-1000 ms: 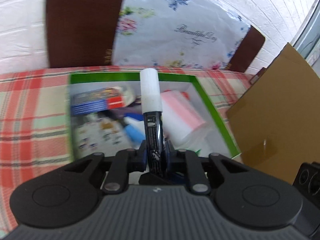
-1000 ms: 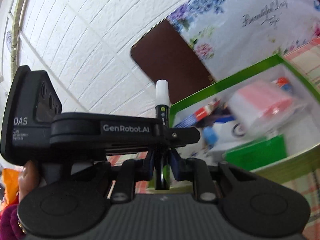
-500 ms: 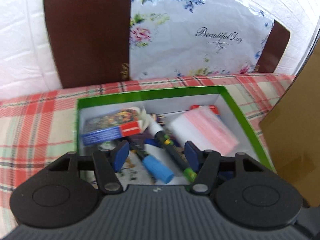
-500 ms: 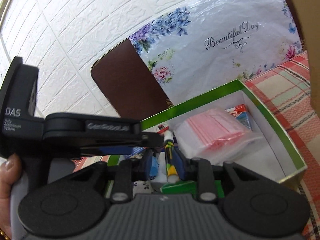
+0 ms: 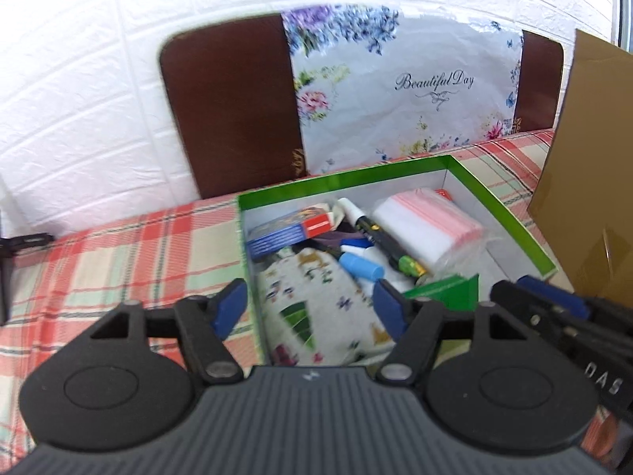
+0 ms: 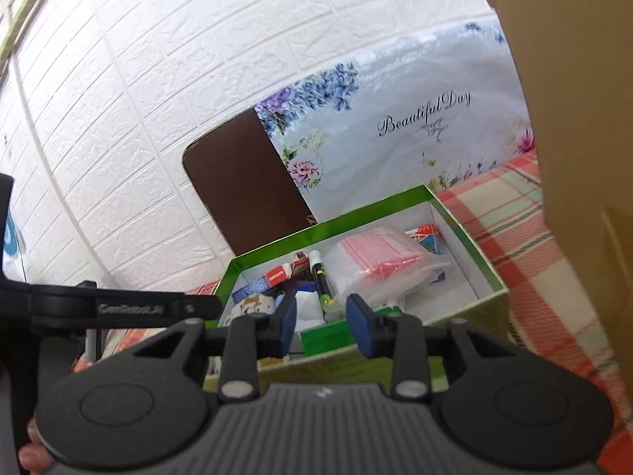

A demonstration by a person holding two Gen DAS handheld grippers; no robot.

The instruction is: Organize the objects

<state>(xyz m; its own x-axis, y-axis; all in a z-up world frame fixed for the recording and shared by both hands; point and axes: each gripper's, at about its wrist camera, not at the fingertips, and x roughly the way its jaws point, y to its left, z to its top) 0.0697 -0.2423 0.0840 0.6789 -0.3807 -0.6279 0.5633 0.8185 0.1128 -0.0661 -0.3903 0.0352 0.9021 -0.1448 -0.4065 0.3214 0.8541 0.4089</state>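
Observation:
A green box point(image 5: 498, 202) with a white inside stands on the plaid table. In it lie a black marker with a white cap point(image 5: 376, 233), a blue-capped marker point(image 5: 362, 267), a blue and red card box point(image 5: 289, 231), a bag of pink sheets point(image 5: 427, 223) and a patterned cloth point(image 5: 312, 301). My left gripper point(image 5: 310, 304) is open and empty over the box's near left corner. My right gripper point(image 6: 321, 316) is open and empty just before the green box point(image 6: 467, 237); the black marker point(image 6: 321, 277) lies inside beyond it.
A brown cardboard box point(image 5: 589, 174) stands right of the green box and fills the right of the right wrist view point(image 6: 569, 99). A brown chair back point(image 5: 233, 118) with a floral bag point(image 5: 403, 91) is behind the table, against a white brick wall.
One second ago both grippers were shut on the black marker. Both have opened, the marker now lies in the box, and both grippers have drawn back.

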